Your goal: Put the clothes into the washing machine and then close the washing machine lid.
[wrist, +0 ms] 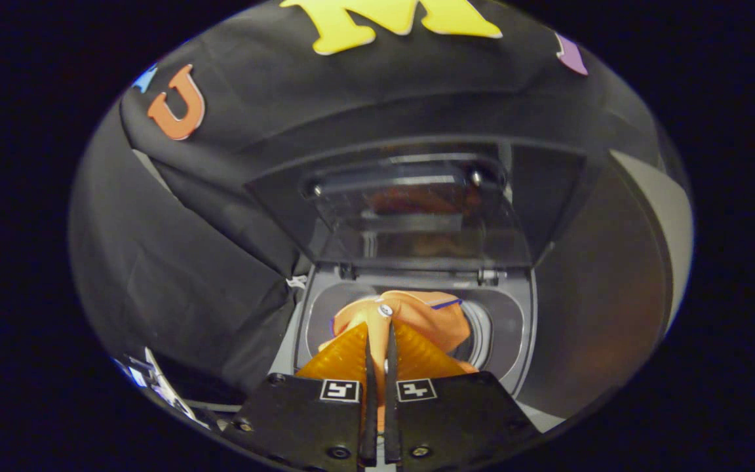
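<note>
Orange cloth, a garment [417,318] with a thin blue line of trim along one edge and a small pale tag or button on it, is pinched between the fingers of the gripper [379,324]. Both fingers stand almost together, with only a narrow slit between them, and a strip of the orange fabric runs down that slit toward the gripper's body, so both press on it. Most of the garment bunches just ahead of the fingertips and spreads a little to either side of them. It hangs over the round opening of the washing machine [515,341], a top-loading one with a grey rim; part of the drum's pale ring shows just beyond the cloth on the right of the fingers. Whether the cloth touches the drum cannot be told. Beyond the garment, the washing machine lid [417,203] stands raised on its hinges, a dark frame with a clear window that carries a faint orange reflection.
</note>
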